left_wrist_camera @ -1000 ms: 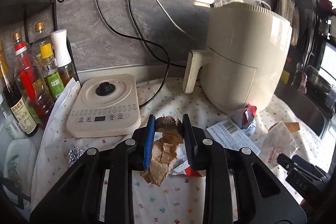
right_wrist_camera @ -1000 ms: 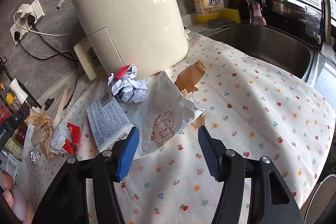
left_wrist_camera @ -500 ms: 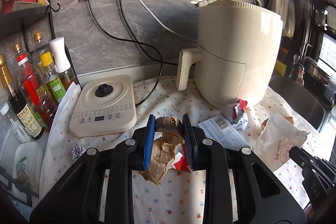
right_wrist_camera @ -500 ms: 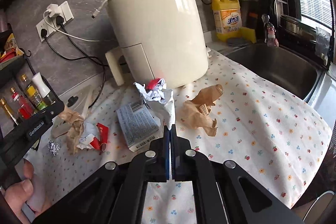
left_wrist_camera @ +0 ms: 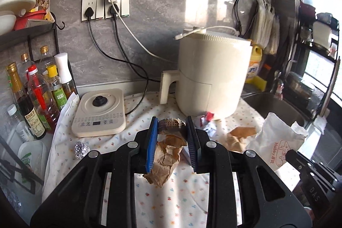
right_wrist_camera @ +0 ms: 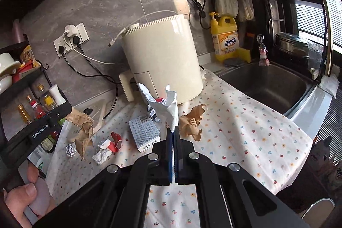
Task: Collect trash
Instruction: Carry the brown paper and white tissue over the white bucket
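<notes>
White paper bag (right_wrist_camera: 168, 108) now off cloth (right_wrist_camera: 245, 131)

On the table (right_wrist_camera: 245, 131), air fryer (right_wrist_camera: 162, 57) at the back against the wall, sink (right_wrist_camera: 267, 82) to its right, detergent bottle (right_wrist_camera: 226, 37) behind that. Before the fryer: printed box (right_wrist_camera: 144, 131), crumpled brown paper (right_wrist_camera: 192, 121) right of it, foil ball (right_wrist_camera: 71, 150) far left.
</notes>
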Available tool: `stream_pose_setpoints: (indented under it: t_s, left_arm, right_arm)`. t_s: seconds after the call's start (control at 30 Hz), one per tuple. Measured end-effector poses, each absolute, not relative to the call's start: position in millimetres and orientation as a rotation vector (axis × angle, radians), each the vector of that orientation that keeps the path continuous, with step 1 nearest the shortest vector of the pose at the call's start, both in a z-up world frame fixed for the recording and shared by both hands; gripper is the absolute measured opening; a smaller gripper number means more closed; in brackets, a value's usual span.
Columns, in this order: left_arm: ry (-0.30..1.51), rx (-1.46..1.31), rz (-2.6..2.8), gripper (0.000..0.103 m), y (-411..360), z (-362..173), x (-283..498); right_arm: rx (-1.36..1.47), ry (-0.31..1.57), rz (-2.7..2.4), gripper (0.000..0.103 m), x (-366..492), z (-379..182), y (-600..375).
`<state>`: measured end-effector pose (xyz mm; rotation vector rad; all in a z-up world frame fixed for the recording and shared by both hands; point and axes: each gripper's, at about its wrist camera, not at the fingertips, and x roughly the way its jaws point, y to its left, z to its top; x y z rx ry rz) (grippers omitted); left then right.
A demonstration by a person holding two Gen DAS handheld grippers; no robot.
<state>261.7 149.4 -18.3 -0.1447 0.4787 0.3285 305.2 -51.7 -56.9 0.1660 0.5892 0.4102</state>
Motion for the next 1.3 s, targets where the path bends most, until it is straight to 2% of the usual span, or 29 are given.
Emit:
stream_pose_setpoints:
  t_s: [0.57,1.3]
  left_arm:
    - [0.470,-0.094,0.129,0.026,22,-8,240]
    - [0.619,-0.037,-0.226,0.026,-182,-79,238]
  right_arm:
    - [0.231,0.577,0.290,0.002,246,-49,-176]
    - [0.266,0.635,-0.060,0.002,175,-91,-360]
